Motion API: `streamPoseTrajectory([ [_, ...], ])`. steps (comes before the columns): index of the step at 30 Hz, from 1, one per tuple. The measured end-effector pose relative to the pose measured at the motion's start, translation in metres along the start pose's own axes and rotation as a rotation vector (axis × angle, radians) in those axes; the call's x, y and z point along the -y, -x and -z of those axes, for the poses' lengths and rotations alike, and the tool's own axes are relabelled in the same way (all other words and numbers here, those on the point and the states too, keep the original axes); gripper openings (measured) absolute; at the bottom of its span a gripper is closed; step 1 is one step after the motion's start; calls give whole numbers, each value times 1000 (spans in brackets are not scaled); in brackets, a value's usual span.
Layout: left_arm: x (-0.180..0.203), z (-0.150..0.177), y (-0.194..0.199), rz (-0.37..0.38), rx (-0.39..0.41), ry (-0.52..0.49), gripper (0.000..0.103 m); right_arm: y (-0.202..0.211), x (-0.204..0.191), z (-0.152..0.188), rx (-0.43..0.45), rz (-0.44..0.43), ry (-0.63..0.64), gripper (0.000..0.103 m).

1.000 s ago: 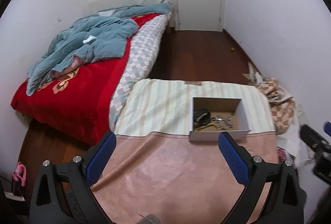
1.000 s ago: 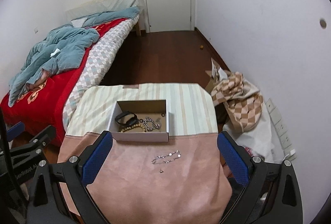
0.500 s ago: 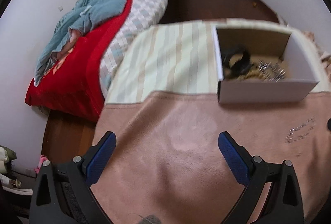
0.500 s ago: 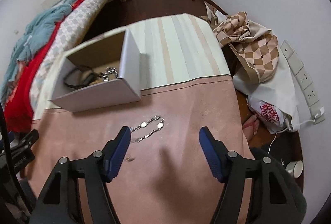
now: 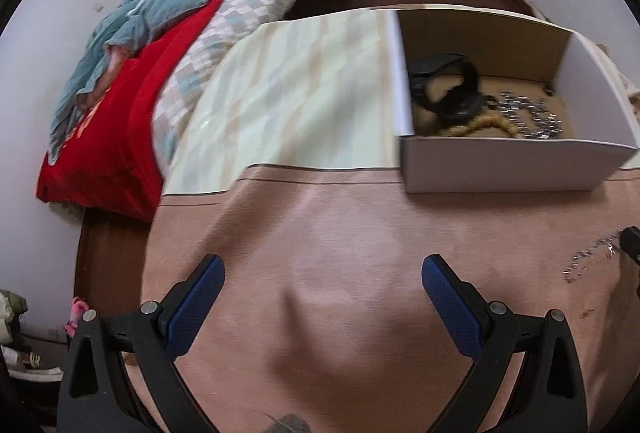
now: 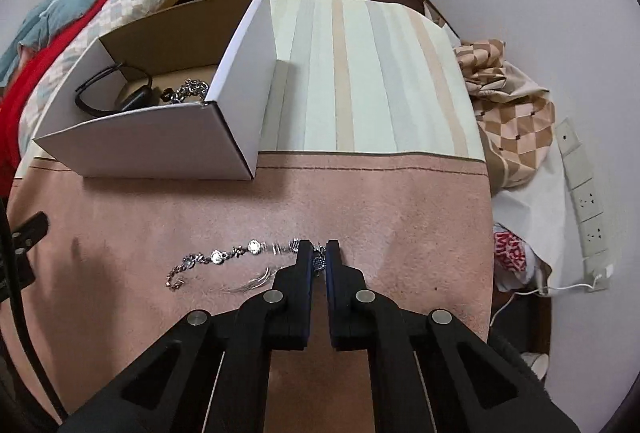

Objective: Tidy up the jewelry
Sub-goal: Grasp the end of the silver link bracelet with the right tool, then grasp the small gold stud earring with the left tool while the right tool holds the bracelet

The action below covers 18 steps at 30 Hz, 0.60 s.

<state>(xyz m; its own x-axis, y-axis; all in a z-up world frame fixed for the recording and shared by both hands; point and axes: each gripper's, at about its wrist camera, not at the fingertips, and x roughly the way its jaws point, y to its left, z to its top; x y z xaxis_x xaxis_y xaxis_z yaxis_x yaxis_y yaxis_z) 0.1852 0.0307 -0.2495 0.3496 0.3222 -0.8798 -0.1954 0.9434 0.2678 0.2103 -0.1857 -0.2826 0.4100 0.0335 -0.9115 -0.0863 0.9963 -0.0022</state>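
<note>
A silver chain bracelet (image 6: 224, 257) lies on the pink cloth; it also shows in the left wrist view (image 5: 588, 260). My right gripper (image 6: 319, 253) is shut on the bracelet's right end, low on the cloth. A white cardboard box (image 6: 160, 141) stands behind it to the left and holds a black band (image 6: 100, 93), a silver chain (image 6: 188, 91) and, in the left wrist view, brown beads (image 5: 480, 125). The box (image 5: 512, 165) sits right of my left gripper (image 5: 322, 285), which is open and empty above the pink cloth.
The table has a striped cloth (image 6: 360, 73) at the back and pink cloth (image 6: 360, 201) in front. A bed with red and teal bedding (image 5: 140, 53) stands to the left. A checkered cloth (image 6: 516, 121) and wall sockets (image 6: 584, 189) are to the right.
My right gripper has come down to the bracelet and shut on its right end. My left gripper has moved forward and lower over the pink cloth, staying open.
</note>
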Motion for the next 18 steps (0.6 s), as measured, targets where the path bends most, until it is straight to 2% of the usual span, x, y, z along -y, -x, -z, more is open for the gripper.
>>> streamPoseTrajectory([
  [4,22,3,12,85,5,-27,101,12,23,5,36,-3,-63,6],
  [8,47,12,19,235,-32,-31,101,29,53,8,68,2,-147,6],
  [11,72,22,22,271,-44,-83,100,35,66,10,73,17,-165,6],
  [16,97,34,28,354,-57,-116,99,39,75,19,70,25,-185,6],
  [17,102,36,30,361,-47,-130,93,38,75,21,68,23,-188,6],
  [18,104,36,31,364,-40,-140,82,37,76,23,65,20,-190,6],
])
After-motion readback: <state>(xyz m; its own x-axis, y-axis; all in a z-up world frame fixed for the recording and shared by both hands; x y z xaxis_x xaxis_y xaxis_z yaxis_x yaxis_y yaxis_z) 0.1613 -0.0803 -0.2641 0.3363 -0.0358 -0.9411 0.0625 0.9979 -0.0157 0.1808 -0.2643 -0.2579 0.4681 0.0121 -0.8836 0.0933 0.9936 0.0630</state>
